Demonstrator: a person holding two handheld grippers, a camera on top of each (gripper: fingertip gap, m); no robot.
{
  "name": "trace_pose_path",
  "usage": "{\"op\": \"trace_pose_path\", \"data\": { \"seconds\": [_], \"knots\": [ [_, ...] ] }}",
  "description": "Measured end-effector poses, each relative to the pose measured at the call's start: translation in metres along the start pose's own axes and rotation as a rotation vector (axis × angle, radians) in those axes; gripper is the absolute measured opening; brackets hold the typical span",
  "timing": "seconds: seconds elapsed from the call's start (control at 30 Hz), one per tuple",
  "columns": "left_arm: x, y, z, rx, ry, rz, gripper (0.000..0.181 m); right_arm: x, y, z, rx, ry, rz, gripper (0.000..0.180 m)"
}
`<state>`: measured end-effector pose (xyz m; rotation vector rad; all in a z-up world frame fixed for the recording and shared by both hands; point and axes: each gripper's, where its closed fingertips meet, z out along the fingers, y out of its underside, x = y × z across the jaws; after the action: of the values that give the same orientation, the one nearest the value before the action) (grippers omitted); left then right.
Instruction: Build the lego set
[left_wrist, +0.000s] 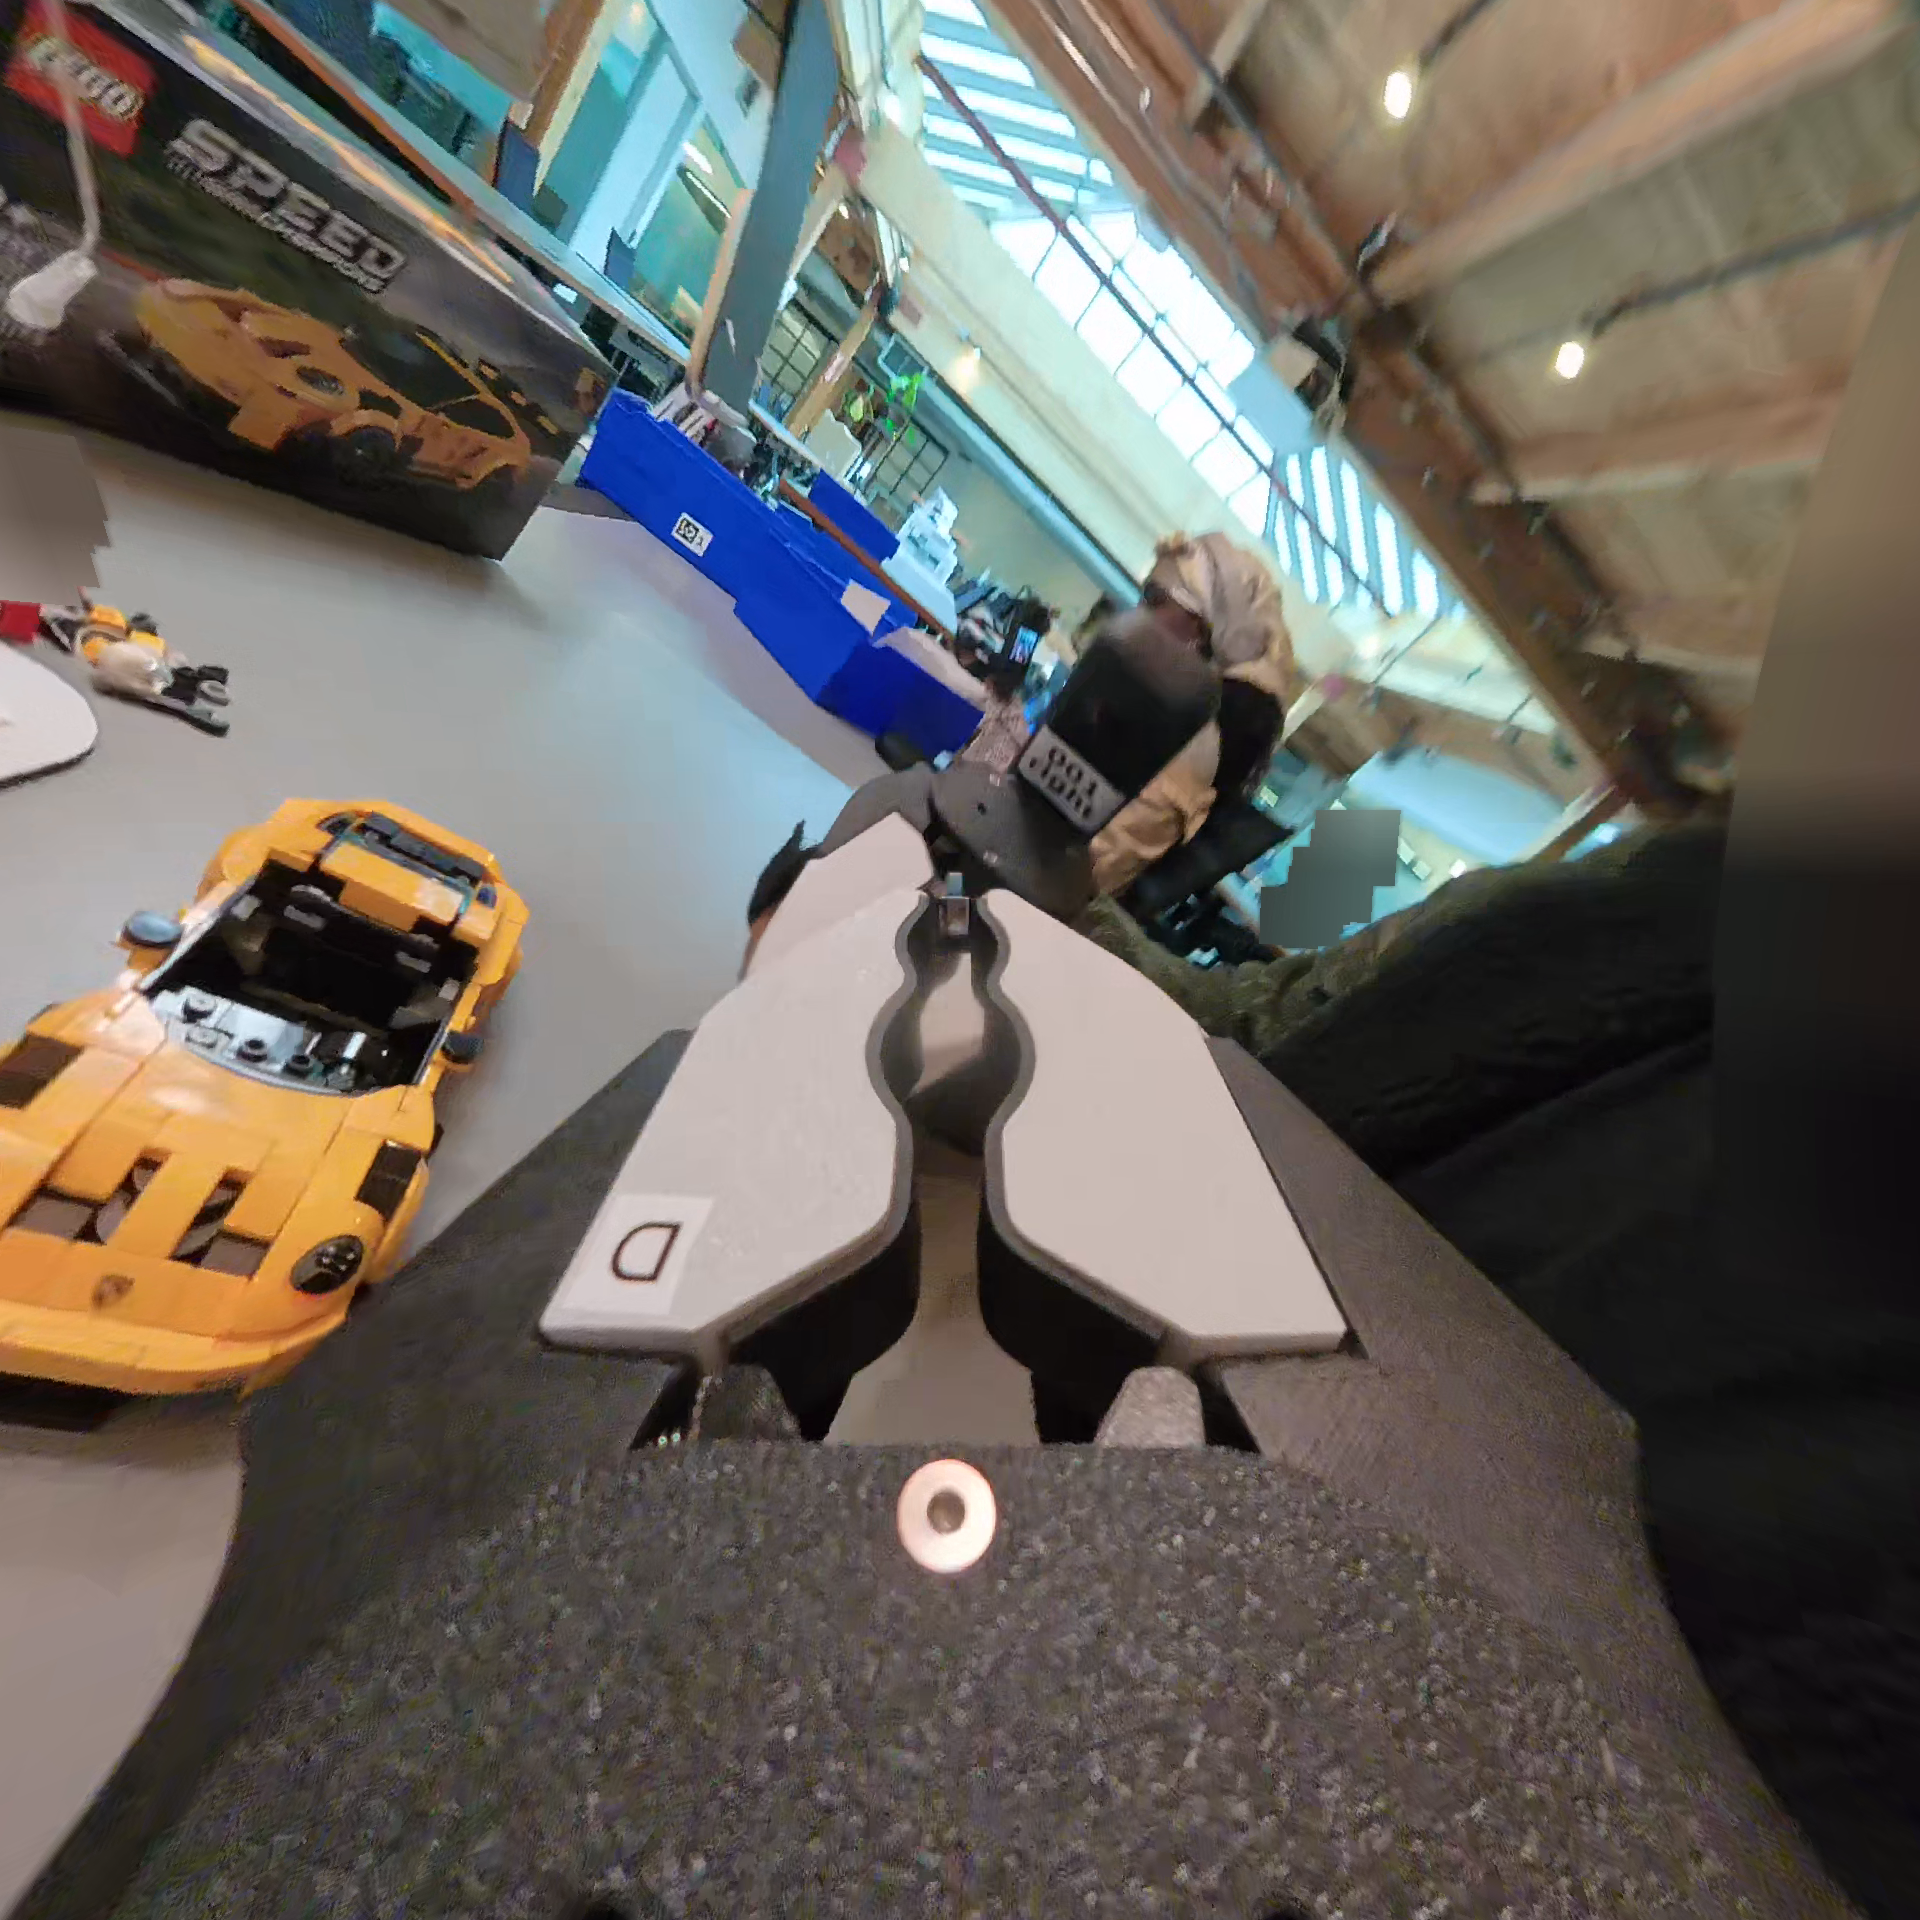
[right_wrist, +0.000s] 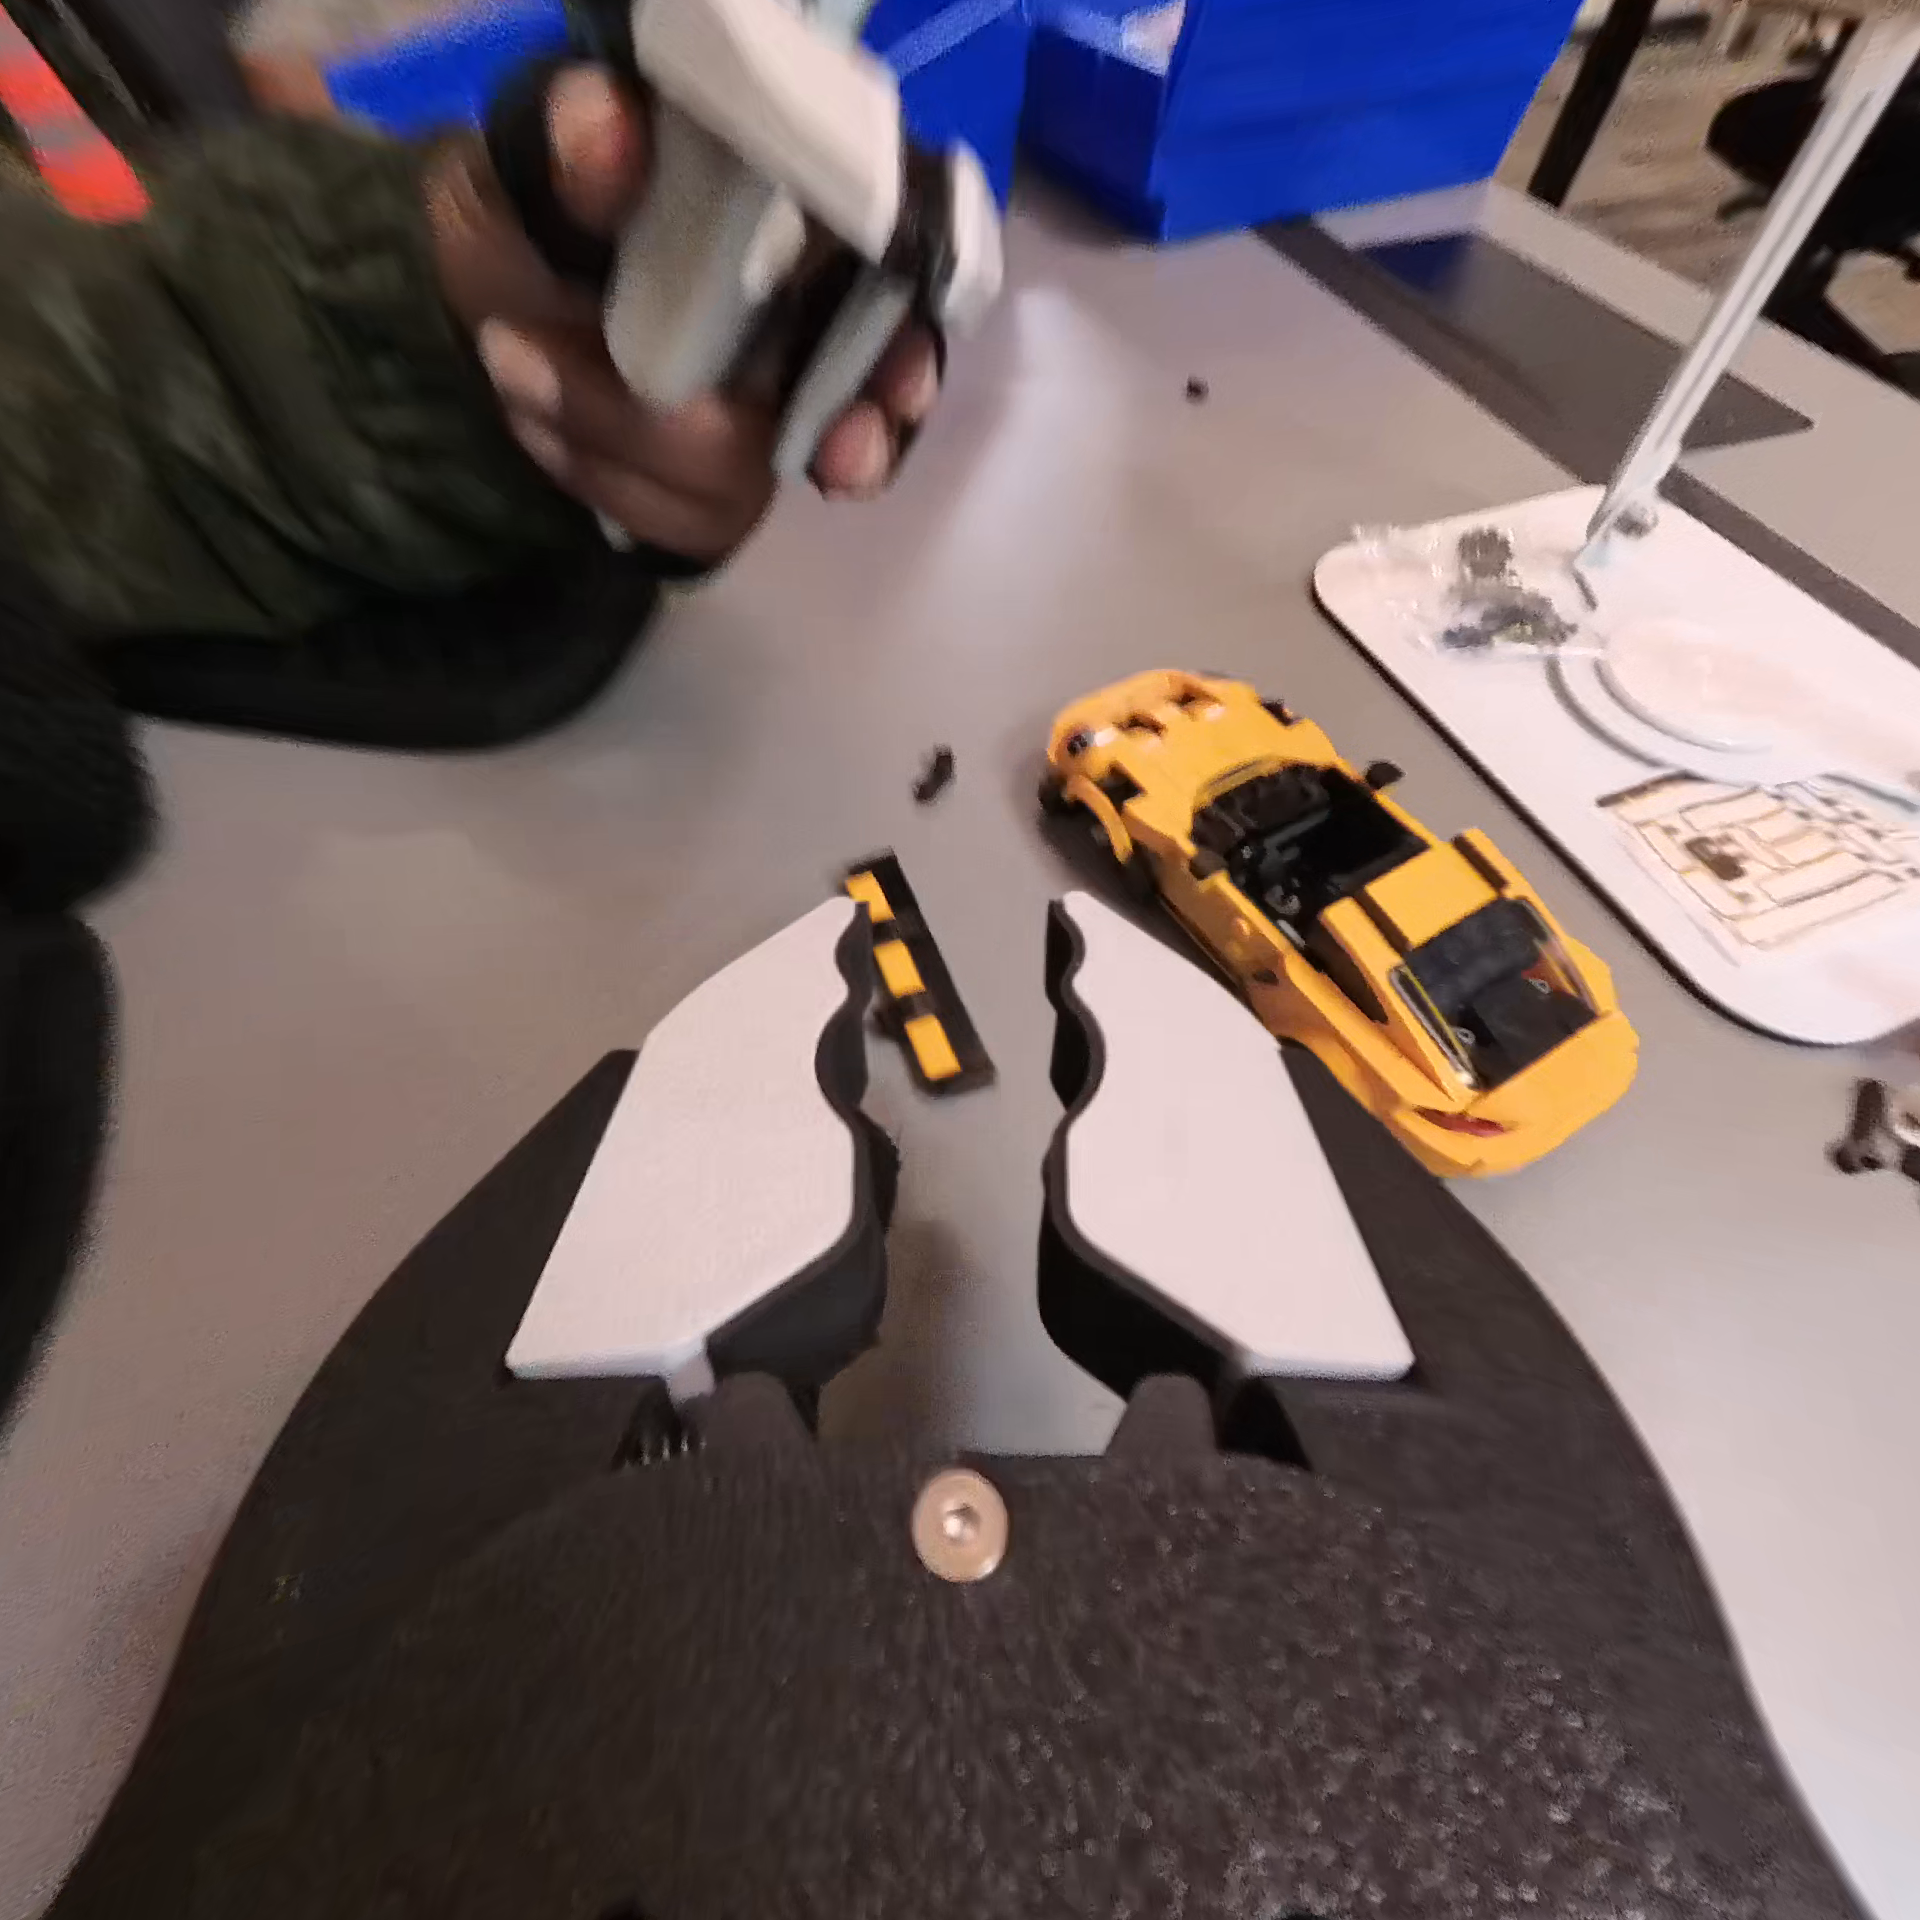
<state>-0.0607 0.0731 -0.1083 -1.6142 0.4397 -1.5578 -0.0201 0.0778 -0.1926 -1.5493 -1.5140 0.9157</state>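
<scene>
A yellow lego car (left_wrist: 239, 1091) with an open black cockpit stands on the grey table (left_wrist: 468, 665); it also shows in the right wrist view (right_wrist: 1330, 914). My right gripper (right_wrist: 961, 914) is open and empty, low over a black-and-yellow striped plate (right_wrist: 920, 977) that lies flat by its left fingertip, left of the car. My left gripper (left_wrist: 951, 904) is raised off the table, its jaws nearly together on a small grey piece (left_wrist: 951, 916) at the tips. It shows blurred, held by a hand, at the top of the right wrist view (right_wrist: 790, 208).
The lego box (left_wrist: 291, 291) stands at the back, with blue bins (left_wrist: 769, 561) beyond it. A white mat (right_wrist: 1507, 727) right of the car bears a parts bag (right_wrist: 1496, 592) and a printed sheet (right_wrist: 1756, 862). Small black pieces (right_wrist: 933, 774) lie loose. A green sleeve (right_wrist: 260, 395) rests at the left. The gap from one gripper's tips to the other's is roughly 9 centimetres. To reach the black-and-yellow striped plate (right_wrist: 920, 977) in a straight line is about 6 centimetres for my right fingers, about 15 centimetres for my left.
</scene>
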Motion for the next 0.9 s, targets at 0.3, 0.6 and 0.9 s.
{"op": "trace_pose_path", "data": {
  "seconds": [0.3, 0.6, 0.9],
  "knots": [
    [-0.028, -0.012, -0.016, 0.095, -0.09, -0.151, 0.006, -0.003, 0.031, 0.029, -0.362, -0.175, -0.261, 0.038],
    [-0.037, -0.003, -0.014, 0.025, -0.186, -0.05, 0.005, -0.008, 0.052, 0.04, -0.555, -0.293, -0.263, 0.024],
    [-0.035, 0.001, -0.011, -0.039, -0.275, 0.139, 0.006, -0.013, 0.028, 0.03, -0.351, -0.28, 0.289, 0.022]
  ]
}}
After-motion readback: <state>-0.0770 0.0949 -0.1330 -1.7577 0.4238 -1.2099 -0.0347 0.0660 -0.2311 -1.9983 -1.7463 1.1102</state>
